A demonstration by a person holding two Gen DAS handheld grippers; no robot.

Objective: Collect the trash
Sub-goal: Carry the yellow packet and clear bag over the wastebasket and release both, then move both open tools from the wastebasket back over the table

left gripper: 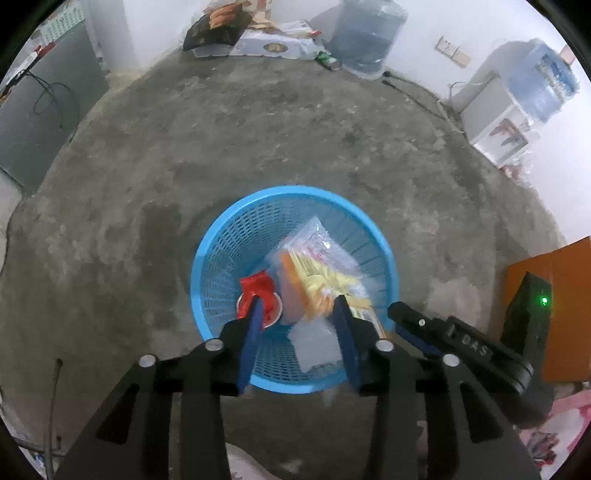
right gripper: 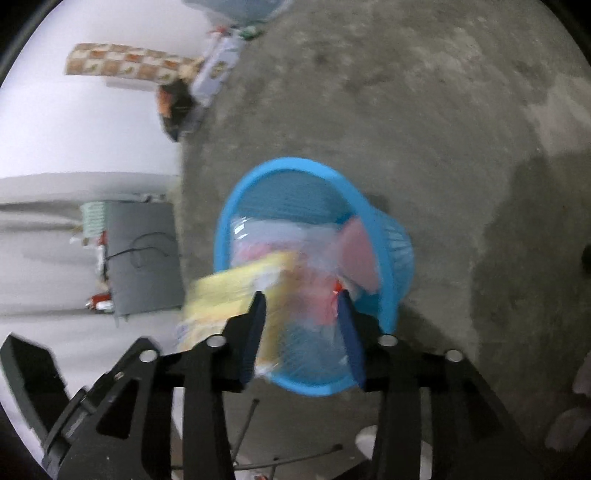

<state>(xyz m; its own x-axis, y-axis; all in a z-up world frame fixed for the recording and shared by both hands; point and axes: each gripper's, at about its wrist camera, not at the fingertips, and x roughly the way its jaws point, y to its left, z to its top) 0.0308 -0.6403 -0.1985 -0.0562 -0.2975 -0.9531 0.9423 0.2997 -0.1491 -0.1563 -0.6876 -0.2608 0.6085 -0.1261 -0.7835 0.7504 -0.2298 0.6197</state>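
A blue basket (left gripper: 207,254) is standing on a mottled grey concrete floor (left gripper: 258,140), ringed by white walls (left gripper: 443,22), boxes and water jugs (left gripper: 546,81). Plastic wrappers (left gripper: 321,266) are lying inside it. The left gripper (left gripper: 297,304) and right gripper (right gripper: 301,301) are hanging over it with jaws apart, gripping nothing.

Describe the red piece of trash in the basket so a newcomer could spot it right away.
Find the round blue mesh basket standing on the grey concrete floor. Inside, at its left wall, lies a crumpled red wrapper. It is the only solid red item, beside the clear plastic bag with yellow and orange print.
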